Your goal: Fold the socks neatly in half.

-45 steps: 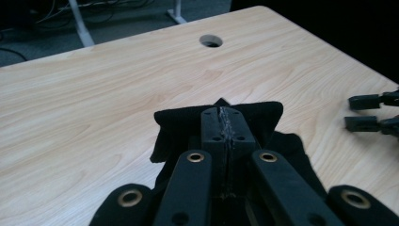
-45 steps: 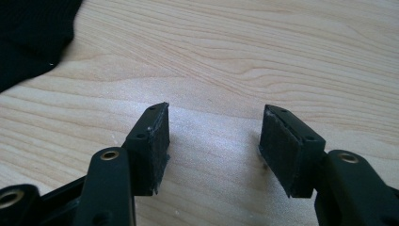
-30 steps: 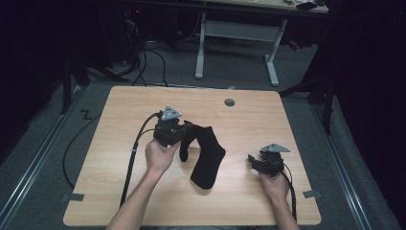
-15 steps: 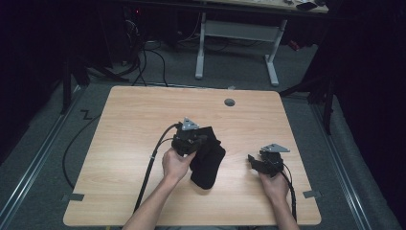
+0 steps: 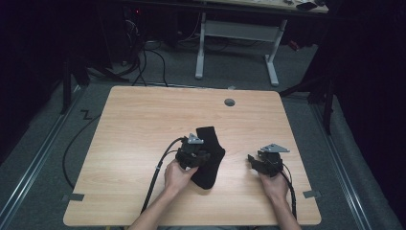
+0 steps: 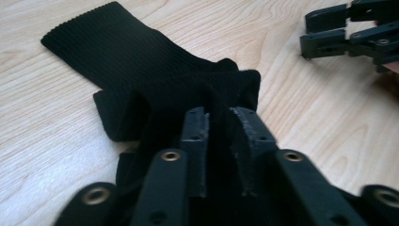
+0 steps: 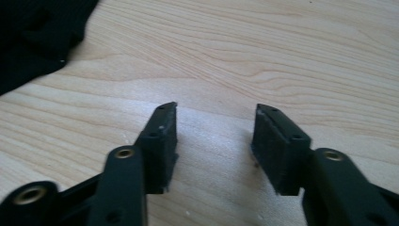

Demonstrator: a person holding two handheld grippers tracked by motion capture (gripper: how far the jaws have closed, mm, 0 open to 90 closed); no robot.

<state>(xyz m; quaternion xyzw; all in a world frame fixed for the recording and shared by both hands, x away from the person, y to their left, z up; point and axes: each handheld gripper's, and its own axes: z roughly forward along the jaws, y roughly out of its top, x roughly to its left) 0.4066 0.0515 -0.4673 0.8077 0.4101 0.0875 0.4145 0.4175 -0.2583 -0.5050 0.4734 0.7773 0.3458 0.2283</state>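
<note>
Your black sock (image 5: pixel 209 155) lies on the table, just right of centre in the lower half of the high view. It is a ribbed knit, matte and dark all over. In that view it runs roughly top to bottom, the straight-cut end toward the top of the frame and the rounded end toward the bottom. In the left gripper view (image 6: pixel 155 80) you see it folded over on itself: the flat ribbed cuff stretches toward the upper left of the frame, while a doubled, bunched part sits at the centre, with a loose flap at the left resting on the wood.
</note>
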